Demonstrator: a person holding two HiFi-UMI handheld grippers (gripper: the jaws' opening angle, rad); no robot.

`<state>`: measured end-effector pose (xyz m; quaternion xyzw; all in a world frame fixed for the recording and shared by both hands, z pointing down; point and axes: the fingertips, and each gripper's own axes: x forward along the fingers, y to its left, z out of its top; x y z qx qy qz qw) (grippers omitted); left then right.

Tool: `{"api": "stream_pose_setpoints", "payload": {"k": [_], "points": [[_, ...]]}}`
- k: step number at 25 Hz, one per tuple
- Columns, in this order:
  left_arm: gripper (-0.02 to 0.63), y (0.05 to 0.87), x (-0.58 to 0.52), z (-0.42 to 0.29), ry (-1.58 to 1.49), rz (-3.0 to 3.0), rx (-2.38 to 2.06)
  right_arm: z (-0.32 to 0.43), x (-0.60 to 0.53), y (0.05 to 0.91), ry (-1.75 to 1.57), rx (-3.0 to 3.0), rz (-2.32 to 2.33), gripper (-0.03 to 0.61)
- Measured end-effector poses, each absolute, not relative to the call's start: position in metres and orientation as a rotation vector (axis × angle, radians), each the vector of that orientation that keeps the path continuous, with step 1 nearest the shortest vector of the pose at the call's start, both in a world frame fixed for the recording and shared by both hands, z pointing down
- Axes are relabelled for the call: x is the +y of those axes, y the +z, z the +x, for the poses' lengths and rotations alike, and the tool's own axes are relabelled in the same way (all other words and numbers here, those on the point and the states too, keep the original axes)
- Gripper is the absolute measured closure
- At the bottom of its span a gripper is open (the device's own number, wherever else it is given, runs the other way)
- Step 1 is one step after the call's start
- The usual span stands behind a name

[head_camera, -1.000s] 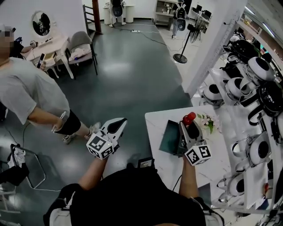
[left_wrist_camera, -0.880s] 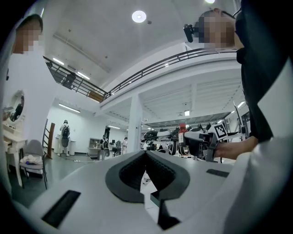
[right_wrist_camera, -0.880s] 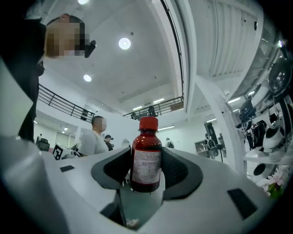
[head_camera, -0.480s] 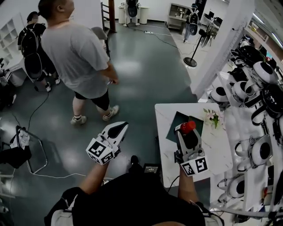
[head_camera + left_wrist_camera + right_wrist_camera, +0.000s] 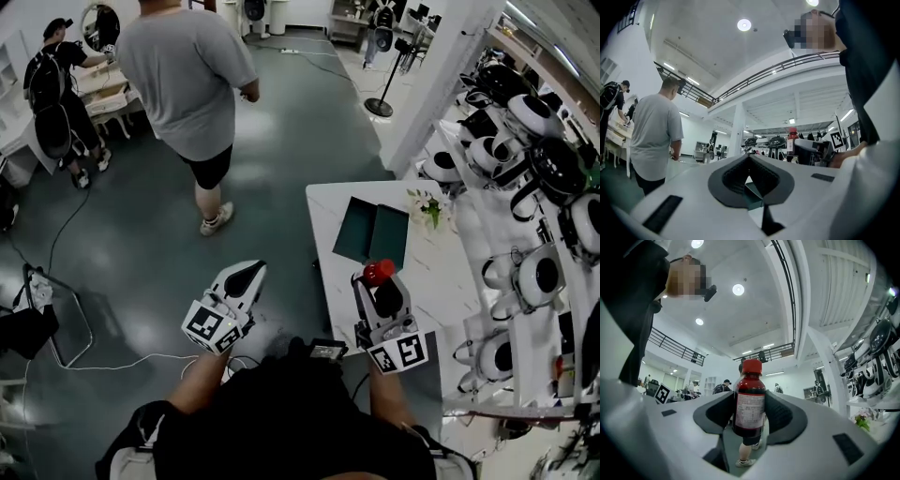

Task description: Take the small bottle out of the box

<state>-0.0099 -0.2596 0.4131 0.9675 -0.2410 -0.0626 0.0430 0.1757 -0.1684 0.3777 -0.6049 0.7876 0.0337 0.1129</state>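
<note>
Glossy bottle [image 5: 749, 380], paper label [image 5: 750, 409]; matt box [image 5: 373, 232]; glossy floor [image 5: 281, 169].

We hold: left gripper [image 5: 749, 158], jaws together, nothing between; person [image 5: 654, 136], grey shirt, at 9 o'clock; red-capped bottle [image 5: 791, 142] at 3 o'clock.

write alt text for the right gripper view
The right tool grips a small dark-red bottle, red cap and white label, upright between its two grey pads. Behind is a bright white hall with ceiling lights and a balcony railing.
</note>
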Motion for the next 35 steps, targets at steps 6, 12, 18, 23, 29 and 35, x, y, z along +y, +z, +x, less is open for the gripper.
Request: {"api": "stream_pose_setpoints", "payload": {"k": [6, 12, 18, 23, 29, 35], "points": [[0.598, 0.415, -0.224, 0.031, -0.168, 2.969, -0.686, 0.2, -0.132, 0.388, 0.049, 2.312, -1.759, 0.357], [0.598, 0.424, -0.18, 0.064, -0.128, 2.933, -0.622, 0.219, -0.09, 0.394, -0.002, 2.383, -1.713, 0.357], [0.598, 0.425, -0.148, 0.093, -0.068, 2.983, -0.614, 0.247, -0.055, 0.404, -0.025, 2.389, -1.723, 0.357], [0.598, 0.431, -0.122, 0.099, -0.02, 2.979, -0.608, 0.252, -0.031, 0.413, -0.042, 2.363, -1.754, 0.357], [0.598, 0.435, -0.105, 0.116, 0.012, 2.991, -0.632, 0.274, -0.009, 0.416, -0.039, 2.356, -1.812, 0.357], [0.598, 0.444, -0.086, 0.13, 0.04, 2.984, -0.551, 0.274, 0.001, 0.427, -0.09, 2.357, -1.808, 0.357]]}}
